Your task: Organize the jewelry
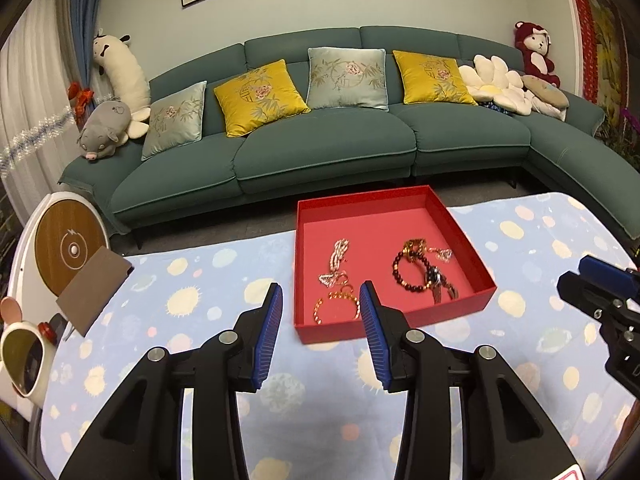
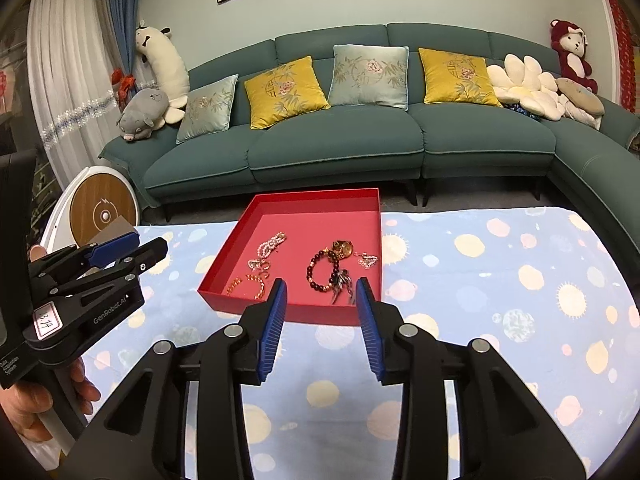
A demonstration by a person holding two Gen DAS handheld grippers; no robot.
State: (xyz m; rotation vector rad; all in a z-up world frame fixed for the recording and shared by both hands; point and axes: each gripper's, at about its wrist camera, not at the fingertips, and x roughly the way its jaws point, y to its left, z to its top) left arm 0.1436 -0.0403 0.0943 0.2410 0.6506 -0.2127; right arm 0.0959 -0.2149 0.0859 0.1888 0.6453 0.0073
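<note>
Straight ahead of both my hand-held grippers, on the spotted blue cloth of the surface (image 1: 192,280), sits the red tray (image 1: 460,312) with all the jewelry lying inside it. My left hand-held gripper (image 1: 320,296) hovers just short of the tray's near wall with its fingers spread wide and nothing between them, lined up with the gold bead bracelet (image 1: 338,306) at the near left of the tray floor. My right hand-held gripper (image 2: 321,290) is likewise wide and empty, and it points at the dark bead bracelet (image 2: 325,271), whose loop lies flat with a dark tassel (image 2: 343,286) trailing toward me. I judge the right is nearer that piece and the left nearer the gold one. Farther back lie a pearl strand (image 2: 272,244), running diagonally away to the right, a gold pendant (image 2: 342,248) touching the dark bracelet's far side, and a small pink-gold charm (image 2: 368,260) to its right. The pieces look small, loose and tangle-prone.
</note>
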